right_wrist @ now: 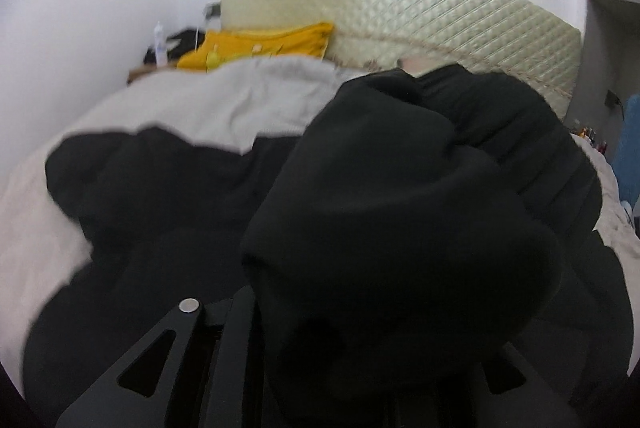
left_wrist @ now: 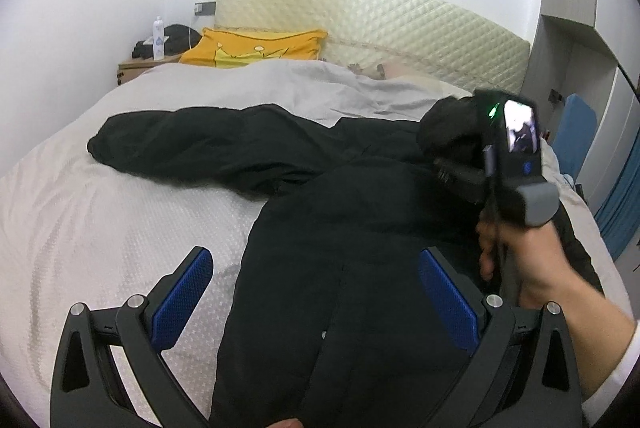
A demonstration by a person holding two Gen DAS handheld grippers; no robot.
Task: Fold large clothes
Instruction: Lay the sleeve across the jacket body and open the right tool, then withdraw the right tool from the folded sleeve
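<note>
A large black jacket (left_wrist: 320, 195) lies spread on the grey bed cover (left_wrist: 100, 211), one sleeve (left_wrist: 192, 143) stretched out to the left. My left gripper (left_wrist: 316, 292) is open just above the jacket's body, its blue pads (left_wrist: 184, 292) wide apart. My right gripper (left_wrist: 444, 167) is shut on the jacket's other sleeve (left_wrist: 452, 123) and holds it lifted above the jacket at the right. In the right wrist view the bunched black sleeve (right_wrist: 400, 207) fills the middle and hides the fingertips.
A yellow pillow (left_wrist: 256, 43) and a quilted cream headboard (left_wrist: 380, 15) are at the far end of the bed. A bedside table (left_wrist: 136, 67) with a bottle (left_wrist: 158, 35) stands at the far left. A blue chair (left_wrist: 576, 131) stands at the right.
</note>
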